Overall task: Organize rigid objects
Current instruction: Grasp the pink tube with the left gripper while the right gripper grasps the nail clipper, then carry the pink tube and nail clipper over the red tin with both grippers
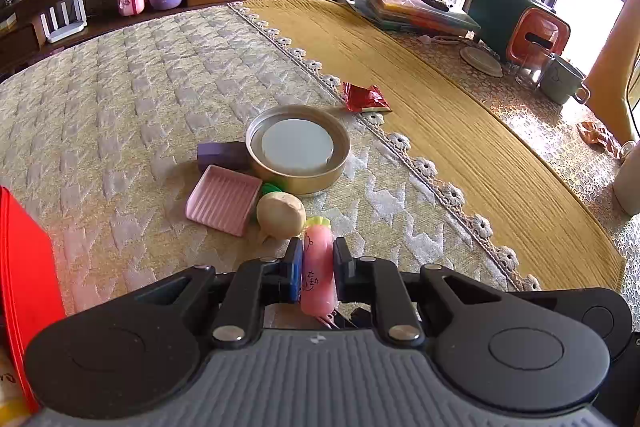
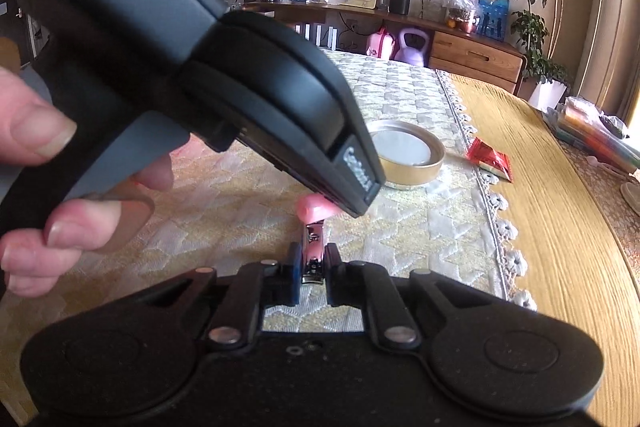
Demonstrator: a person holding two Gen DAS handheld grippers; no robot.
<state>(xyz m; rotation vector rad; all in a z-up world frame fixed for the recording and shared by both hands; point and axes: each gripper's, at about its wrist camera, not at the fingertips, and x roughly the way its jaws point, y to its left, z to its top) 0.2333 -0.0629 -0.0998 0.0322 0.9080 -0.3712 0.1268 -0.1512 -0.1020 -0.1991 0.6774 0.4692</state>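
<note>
**Both tools clamped on one clipper assembly, axis runs straight away from each lens**

Left tool (image 1: 317, 269): jaws together on the pink carrot-shaped case (image 1: 318, 267), gripped mid-body. Case sits bottom centre of the left wrist frame, long axis pointing up-frame, green leaf end toward the beige ball (image 1: 280, 215). Ball is just beside that end, may be touching, can't tell.

Right tool (image 2: 313, 267): jaws together on the metal nail clipper (image 2: 314, 255), bottom centre of the right wrist frame. Clipper's long axis also runs up-frame, straight toward the pink case end (image 2: 314, 207), which peeks out from under the left tool's black body (image 2: 200, 67). Whether the clipper is still seated in the case is hidden by that body.

Key relation: clipper and case look collinear, each tool holding one end, so my read is the next move is a pull apart or push together along that shared axis. Any sideways offset would likely jam it.

Rest of the set lies up-frame in the left view on the quilted desk (image 1: 120, 87): pink ridged tray (image 1: 222, 199), purple block (image 1: 220, 155), round gold tin (image 1: 298, 147), red packet (image 1: 366, 98) further off. Left tool is nearer all of these.
</note>
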